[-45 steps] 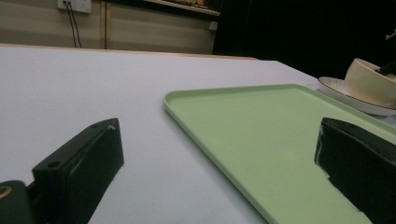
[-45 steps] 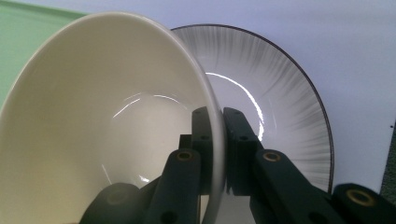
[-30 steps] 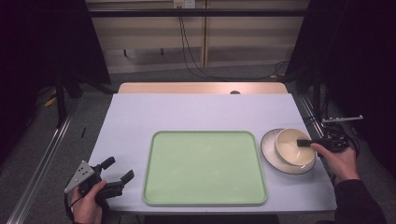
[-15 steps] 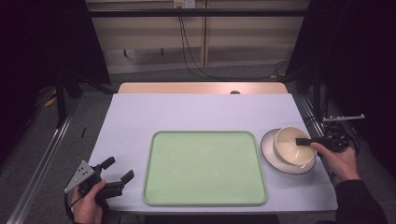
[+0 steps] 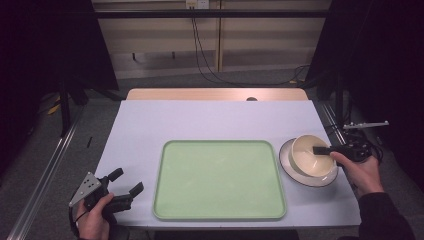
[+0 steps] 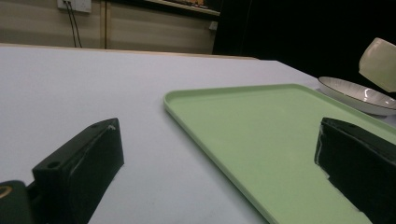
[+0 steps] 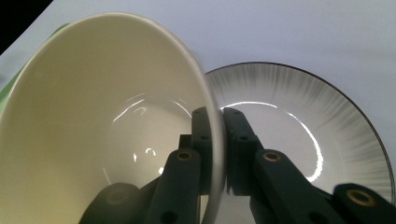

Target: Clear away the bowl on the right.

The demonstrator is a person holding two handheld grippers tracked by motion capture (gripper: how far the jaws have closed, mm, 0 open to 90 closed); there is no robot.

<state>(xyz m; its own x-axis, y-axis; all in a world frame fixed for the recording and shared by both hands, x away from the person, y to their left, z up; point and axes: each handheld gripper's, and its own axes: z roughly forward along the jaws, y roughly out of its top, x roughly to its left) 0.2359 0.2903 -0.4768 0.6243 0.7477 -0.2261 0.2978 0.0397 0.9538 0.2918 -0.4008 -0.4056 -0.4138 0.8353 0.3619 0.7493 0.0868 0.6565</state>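
Observation:
A cream bowl (image 5: 310,156) is tilted above a white plate with a dark rim (image 5: 320,181) at the table's right side. My right gripper (image 5: 321,149) is shut on the bowl's right rim, one jaw inside and one outside. The right gripper view shows the bowl (image 7: 102,107) pinched at its rim by that gripper (image 7: 219,122) over the plate (image 7: 303,112). My left gripper (image 5: 126,181) stands open and holds nothing at the front left, beside a pale green tray (image 5: 220,180). The left gripper view looks past its gripper (image 6: 217,140) at the tray (image 6: 280,135), the plate (image 6: 359,95) and the raised bowl (image 6: 380,63).
The tray lies bare in the middle of the white table (image 5: 215,120). A wooden strip (image 5: 215,94) runs along the far edge. Dark curtains and a metal rail flank the table, and cables hang at the back wall.

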